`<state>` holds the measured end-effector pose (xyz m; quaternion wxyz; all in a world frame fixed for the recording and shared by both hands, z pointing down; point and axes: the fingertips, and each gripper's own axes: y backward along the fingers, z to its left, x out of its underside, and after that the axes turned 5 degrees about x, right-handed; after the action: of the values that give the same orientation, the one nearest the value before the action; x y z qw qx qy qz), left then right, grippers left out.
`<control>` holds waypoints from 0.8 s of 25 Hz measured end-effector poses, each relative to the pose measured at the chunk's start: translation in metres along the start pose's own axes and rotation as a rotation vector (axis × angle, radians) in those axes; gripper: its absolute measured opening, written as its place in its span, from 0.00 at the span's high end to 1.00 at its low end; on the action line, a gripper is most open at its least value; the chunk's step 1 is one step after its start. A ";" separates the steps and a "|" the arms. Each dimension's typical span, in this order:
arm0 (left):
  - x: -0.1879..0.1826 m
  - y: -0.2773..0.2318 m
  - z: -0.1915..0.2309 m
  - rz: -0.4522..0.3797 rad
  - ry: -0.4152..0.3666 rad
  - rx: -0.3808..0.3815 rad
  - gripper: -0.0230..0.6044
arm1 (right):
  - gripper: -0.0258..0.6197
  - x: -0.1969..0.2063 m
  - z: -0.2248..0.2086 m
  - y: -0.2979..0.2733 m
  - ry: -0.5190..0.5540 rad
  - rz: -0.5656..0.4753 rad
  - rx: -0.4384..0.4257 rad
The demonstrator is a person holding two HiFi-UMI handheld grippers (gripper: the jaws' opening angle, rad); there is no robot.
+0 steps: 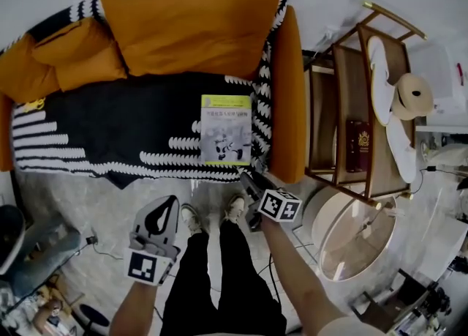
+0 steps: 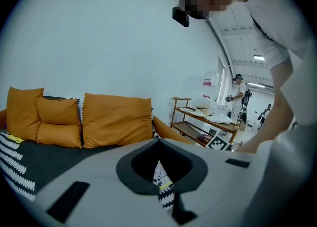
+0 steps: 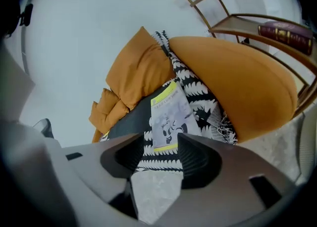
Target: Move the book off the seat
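Observation:
The book (image 1: 226, 129), white with yellow-green bands, lies flat on the black-and-white blanket (image 1: 110, 126) over the seat of the orange sofa (image 1: 289, 93), near its right armrest. My right gripper (image 1: 250, 181) hangs just in front of the seat edge below the book; in the right gripper view its jaws (image 3: 158, 159) stand open and empty, pointing at the book (image 3: 168, 117). My left gripper (image 1: 164, 208) is lower left above the floor, shut, holding nothing. Through its jaws (image 2: 161, 174) only a sliver of the book (image 2: 159, 179) shows.
Orange cushions (image 1: 190, 23) line the sofa back. A wooden shelf rack (image 1: 351, 107) stands right of the armrest with a red book (image 1: 357, 144) and a hat (image 1: 413, 94). A round glass table (image 1: 358, 236) sits lower right. The person's legs and shoes (image 1: 212, 214) stand between the grippers.

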<state>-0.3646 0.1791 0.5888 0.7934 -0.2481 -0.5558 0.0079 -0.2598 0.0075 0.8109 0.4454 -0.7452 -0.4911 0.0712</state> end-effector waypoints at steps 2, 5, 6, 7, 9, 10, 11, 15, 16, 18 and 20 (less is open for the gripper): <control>0.007 -0.006 -0.004 0.016 0.011 0.011 0.94 | 0.59 0.000 -0.012 -0.013 -0.049 0.006 0.000; 0.020 -0.011 -0.009 0.034 0.030 0.018 0.94 | 0.56 -0.002 -0.023 -0.030 -0.077 0.012 0.008; 0.026 -0.011 -0.010 0.043 0.033 0.018 0.94 | 0.56 0.000 -0.028 -0.036 -0.076 0.022 0.017; 0.031 -0.012 -0.009 0.053 0.037 0.016 0.94 | 0.56 0.002 -0.035 -0.043 -0.072 0.032 0.026; 0.042 -0.013 -0.005 0.070 0.046 0.010 0.94 | 0.55 0.005 -0.047 -0.058 -0.061 0.052 0.046; 0.046 -0.014 -0.003 0.076 0.050 0.005 0.94 | 0.54 0.005 -0.053 -0.064 -0.056 0.058 0.063; 0.049 -0.014 -0.002 0.081 0.054 0.000 0.94 | 0.54 0.005 -0.061 -0.068 -0.055 0.059 0.084; 0.057 -0.011 -0.004 0.106 0.068 -0.015 0.94 | 0.54 -0.001 -0.085 -0.077 -0.110 0.039 0.137; 0.059 -0.010 -0.004 0.113 0.072 -0.016 0.94 | 0.54 -0.001 -0.086 -0.081 -0.112 0.038 0.137; 0.064 -0.009 -0.003 0.127 0.079 -0.019 0.94 | 0.53 -0.001 -0.083 -0.090 -0.094 0.043 0.123; 0.067 -0.010 -0.002 0.132 0.081 -0.019 0.94 | 0.53 -0.004 -0.077 -0.098 -0.097 0.039 0.095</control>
<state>-0.3399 0.1885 0.6507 0.8107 -0.2919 -0.5055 0.0450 -0.2859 -0.0299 0.9272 0.4544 -0.7284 -0.4936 0.1388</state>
